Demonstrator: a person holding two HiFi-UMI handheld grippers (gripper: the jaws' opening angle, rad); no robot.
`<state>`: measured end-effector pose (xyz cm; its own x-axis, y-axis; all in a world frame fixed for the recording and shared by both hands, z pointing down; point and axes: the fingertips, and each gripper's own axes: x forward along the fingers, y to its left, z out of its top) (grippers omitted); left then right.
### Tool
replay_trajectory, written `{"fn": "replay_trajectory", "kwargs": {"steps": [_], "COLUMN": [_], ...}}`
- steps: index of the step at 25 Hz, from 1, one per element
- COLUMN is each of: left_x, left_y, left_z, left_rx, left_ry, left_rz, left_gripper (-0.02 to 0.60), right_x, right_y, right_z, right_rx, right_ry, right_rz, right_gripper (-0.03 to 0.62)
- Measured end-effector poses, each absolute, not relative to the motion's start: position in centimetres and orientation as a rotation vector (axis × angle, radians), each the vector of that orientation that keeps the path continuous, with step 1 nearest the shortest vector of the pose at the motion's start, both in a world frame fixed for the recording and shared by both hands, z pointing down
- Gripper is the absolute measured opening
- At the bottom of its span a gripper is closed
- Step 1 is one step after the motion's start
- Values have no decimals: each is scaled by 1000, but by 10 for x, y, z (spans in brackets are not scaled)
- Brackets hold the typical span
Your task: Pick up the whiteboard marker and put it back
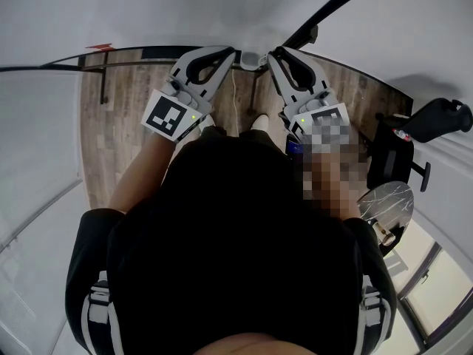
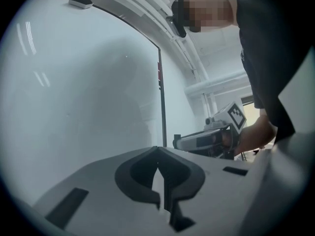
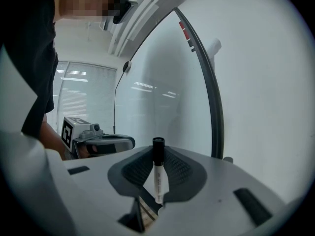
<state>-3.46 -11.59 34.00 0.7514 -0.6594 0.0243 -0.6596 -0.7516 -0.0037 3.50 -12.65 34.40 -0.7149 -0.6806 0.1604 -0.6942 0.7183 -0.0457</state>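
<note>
- The right hand-held gripper (image 3: 156, 156) is clamping the whiteboard marker (image 3: 159, 178), black cap at the jaw tips, facing the whiteboard (image 3: 162, 97).
- The left hand-held gripper (image 2: 158, 154) is holding its jaws together, empty.
- The person's dark torso (image 1: 236, 235) is hiding much of the wooden floor (image 1: 118, 124).

No print can be read; lettering on the whiteboard marker (image 3: 158, 173) is too small.

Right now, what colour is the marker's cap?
Marker cap is black; clearest in the right gripper view.
</note>
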Motion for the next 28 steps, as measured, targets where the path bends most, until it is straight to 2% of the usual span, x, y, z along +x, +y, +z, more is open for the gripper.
{"fn": "replay_trajectory", "kwargs": {"steps": [11,28], "left_x": [-36,-47], "left_y": [-126,-135], "left_z": [358,387], "left_rx": [2951,2921], "left_ry": [-1089,-1097], "left_rz": [30,46], "left_gripper": [3,3], "right_x": [21,2], "right_y": [-149,-178], "right_z": [366,460], "right_rx": [1096,1050], "right_ry": [-2742,-2572], "right_rz": [149,161], "right_gripper": [63,63]}}
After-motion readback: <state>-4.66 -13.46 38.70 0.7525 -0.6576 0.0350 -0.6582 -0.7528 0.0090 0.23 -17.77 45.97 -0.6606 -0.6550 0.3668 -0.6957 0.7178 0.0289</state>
